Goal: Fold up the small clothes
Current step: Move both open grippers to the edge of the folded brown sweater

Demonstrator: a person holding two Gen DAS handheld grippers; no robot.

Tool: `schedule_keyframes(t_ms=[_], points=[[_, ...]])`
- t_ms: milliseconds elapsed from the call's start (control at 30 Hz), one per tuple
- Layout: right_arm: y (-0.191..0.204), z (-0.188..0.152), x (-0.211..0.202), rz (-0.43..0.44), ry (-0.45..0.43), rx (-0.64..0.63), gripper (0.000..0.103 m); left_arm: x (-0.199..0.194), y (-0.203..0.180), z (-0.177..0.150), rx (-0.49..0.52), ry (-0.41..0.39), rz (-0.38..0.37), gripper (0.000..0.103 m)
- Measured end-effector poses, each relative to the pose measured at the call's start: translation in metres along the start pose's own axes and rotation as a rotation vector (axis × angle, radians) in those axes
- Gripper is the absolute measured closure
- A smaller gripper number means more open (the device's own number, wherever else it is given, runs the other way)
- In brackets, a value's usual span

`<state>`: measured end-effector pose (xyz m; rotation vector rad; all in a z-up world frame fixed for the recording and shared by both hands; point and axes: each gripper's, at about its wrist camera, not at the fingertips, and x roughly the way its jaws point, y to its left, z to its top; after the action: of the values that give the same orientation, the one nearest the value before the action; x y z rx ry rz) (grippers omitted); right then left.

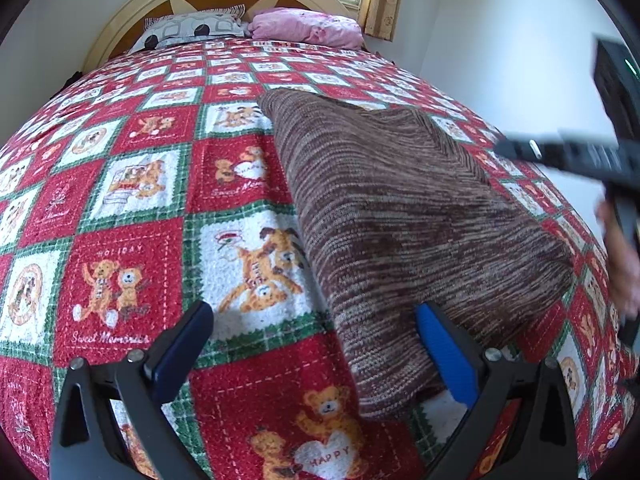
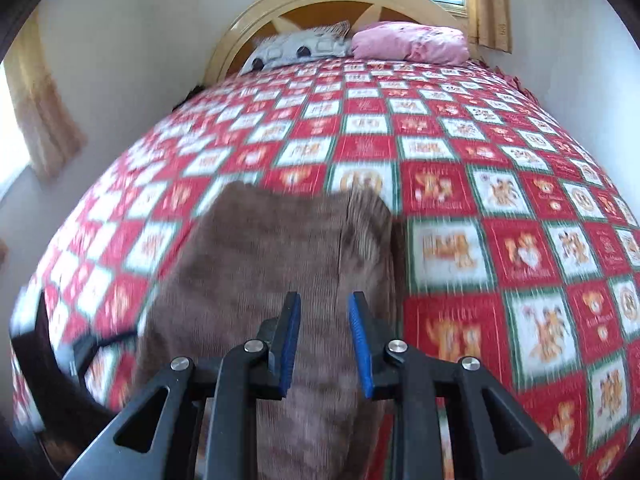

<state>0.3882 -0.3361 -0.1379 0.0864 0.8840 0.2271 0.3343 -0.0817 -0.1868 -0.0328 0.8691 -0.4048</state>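
Blue rubber pads line both claws, and neither has hold of anything. Your left claw (image 1: 316,344) is spread wide above the bed; your right claw (image 2: 325,346) is parted only narrowly, with cloth visible through the gap. The brown striped knit garment (image 1: 404,216) lies flat on the red, white and green teddy-bear patchwork bedspread (image 1: 132,200), apparently already folded once. Its long axis runs away from you toward the cream wooden headboard (image 1: 120,24). From the left claw, the near corner sits just beside the right-hand finger (image 1: 446,356). The right claw hovers directly over the garment's near end, so it is the nearer one for the next grasp.
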Motion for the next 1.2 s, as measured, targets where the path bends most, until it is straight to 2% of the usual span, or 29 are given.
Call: schedule_keyframes(t_ms=[67, 133, 200, 267, 333, 433, 533, 600, 633, 700, 733, 867, 1000, 1100, 1200], points=[[-0.001, 0.016, 0.023, -0.016, 0.033, -0.001, 0.077, 0.0, -0.001, -0.001, 0.004, 0.002, 0.007, 0.0], [-0.006, 0.023, 0.049, -0.092, 0.073, -0.013, 0.077, 0.0, -0.002, -0.001, 0.007, 0.002, 0.011, 0.0], [-0.02, 0.025, 0.076, -0.121, 0.146, 0.026, 0.077, 0.0, -0.001, -0.001, 0.007, 0.003, 0.011, 0.0], [-0.037, 0.023, 0.086, -0.136, 0.149, 0.08, 0.075, 0.0, -0.001, -0.001, 0.007, 0.004, 0.01, 0.0], [-0.043, 0.022, 0.085, -0.118, 0.146, 0.109, 0.074, 0.0, -0.001, -0.001, 0.008, 0.005, 0.011, 0.0], [-0.035, 0.021, 0.078, -0.155, 0.138, 0.062, 0.074, 0.001, -0.001, -0.001, 0.008, 0.006, 0.011, 0.0], [-0.025, 0.025, 0.069, -0.14, 0.107, 0.033, 0.074, 0.001, -0.001, 0.0, 0.008, 0.007, 0.011, 0.0], [-0.022, 0.029, 0.073, -0.144, 0.123, 0.026, 0.081, 0.002, -0.001, 0.0, 0.007, 0.007, 0.012, 0.0], [-0.02, 0.031, 0.077, -0.157, 0.139, 0.022, 0.091, 0.002, -0.001, 0.0, 0.007, 0.007, 0.012, 0.0], [-0.017, 0.029, 0.078, -0.164, 0.141, 0.007, 0.098, 0.002, -0.001, 0.0, 0.008, 0.006, 0.012, 0.0], [-0.014, 0.028, 0.076, -0.177, 0.129, -0.008, 0.099, 0.002, -0.001, 0.0, 0.008, 0.006, 0.012, 0.0], [-0.023, 0.027, 0.061, -0.219, 0.069, 0.023, 0.099, 0.002, -0.001, 0.0, 0.011, 0.004, 0.014, 0.0], [-0.036, 0.02, 0.076, -0.218, 0.117, 0.043, 0.099, 0.002, 0.0, 0.0, 0.01, 0.008, 0.005, 0.0], [-0.034, 0.018, 0.074, -0.194, 0.091, 0.038, 0.098, 0.002, -0.001, 0.0, 0.012, 0.007, 0.005, 0.0], [-0.036, 0.015, 0.057, -0.162, 0.071, 0.086, 0.084, 0.001, -0.001, 0.0, 0.011, 0.006, 0.002, 0.0]])
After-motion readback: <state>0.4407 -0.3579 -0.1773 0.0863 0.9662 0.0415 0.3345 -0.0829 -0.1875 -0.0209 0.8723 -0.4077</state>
